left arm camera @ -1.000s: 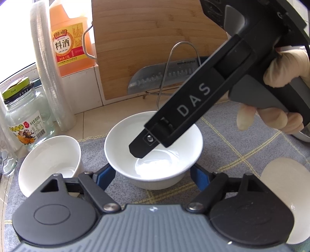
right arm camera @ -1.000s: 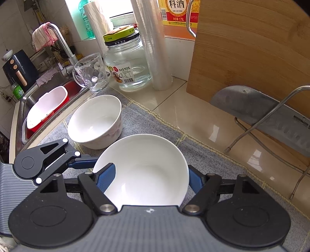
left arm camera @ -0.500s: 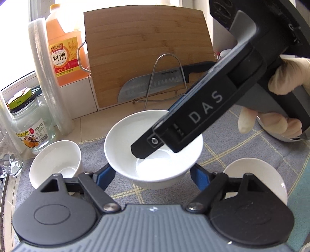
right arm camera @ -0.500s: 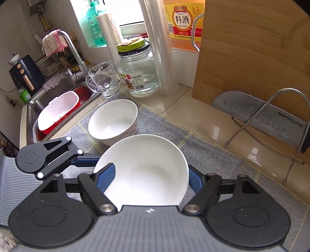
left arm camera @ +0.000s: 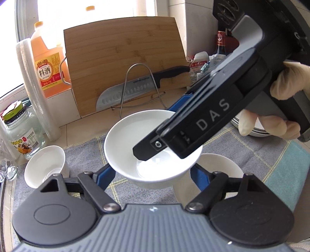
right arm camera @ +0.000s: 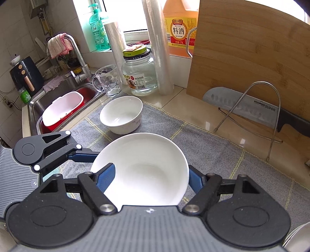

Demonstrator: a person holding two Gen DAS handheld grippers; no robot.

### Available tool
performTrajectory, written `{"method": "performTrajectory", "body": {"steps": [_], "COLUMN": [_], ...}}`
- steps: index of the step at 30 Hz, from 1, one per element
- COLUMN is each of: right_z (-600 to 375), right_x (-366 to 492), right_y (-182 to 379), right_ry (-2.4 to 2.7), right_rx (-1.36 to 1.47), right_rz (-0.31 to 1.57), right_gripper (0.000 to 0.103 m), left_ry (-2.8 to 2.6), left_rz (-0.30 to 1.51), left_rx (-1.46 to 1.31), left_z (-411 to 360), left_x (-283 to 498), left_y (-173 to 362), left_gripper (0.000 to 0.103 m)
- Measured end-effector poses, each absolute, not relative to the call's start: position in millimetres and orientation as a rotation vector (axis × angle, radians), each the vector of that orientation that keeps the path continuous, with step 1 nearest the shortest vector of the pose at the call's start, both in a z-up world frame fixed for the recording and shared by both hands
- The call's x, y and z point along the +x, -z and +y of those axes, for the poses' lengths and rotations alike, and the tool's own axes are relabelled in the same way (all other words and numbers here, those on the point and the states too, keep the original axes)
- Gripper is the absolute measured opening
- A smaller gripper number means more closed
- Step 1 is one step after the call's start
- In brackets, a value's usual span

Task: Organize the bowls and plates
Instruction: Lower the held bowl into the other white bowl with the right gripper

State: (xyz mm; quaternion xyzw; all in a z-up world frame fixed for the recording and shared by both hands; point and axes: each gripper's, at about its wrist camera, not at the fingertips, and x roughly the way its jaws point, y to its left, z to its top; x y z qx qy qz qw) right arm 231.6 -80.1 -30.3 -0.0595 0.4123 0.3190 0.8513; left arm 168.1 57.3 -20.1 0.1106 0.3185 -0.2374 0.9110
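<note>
You hold one shallow white ceramic bowl (right arm camera: 143, 170) clamped in both grippers' jaws, clear of the grey cloth (right arm camera: 203, 147). Nothing stacked yet: the deeper white bowl (right arm camera: 121, 114) sits apart.

We see a kitchen table (right arm camera: 193, 108) of glossy pale tiles, partly covered by a grey checked cloth (right arm camera: 213, 155). Daylight pours through a window (right arm camera: 126, 13) above the white-tiled back wall (right arm camera: 58, 23), washing out the sill. To the left lies a steel sink (right arm camera: 64, 91) with a curved tap (right arm camera: 77, 52), a pink rag draped over it. A bamboo cutting board (left arm camera: 124, 62) leans against the wall.
</note>
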Motion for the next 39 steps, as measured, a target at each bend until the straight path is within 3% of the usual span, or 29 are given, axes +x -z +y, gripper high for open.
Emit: {"method": "performTrajectory", "body": {"steps": [39], "right_z": [-123], "right_x": [161], "right_y": [59], "right_ry": [-0.532], "right_rx": [-0.079], "right_rz": [0.944], "right_gripper": [0.084], "left_ry": [0.625], "left_rz": [0.717], "left_rx": [0.294], "left_z": [14], "left_x": [122], "left_y": [35], "left_gripper": [0.084]}}
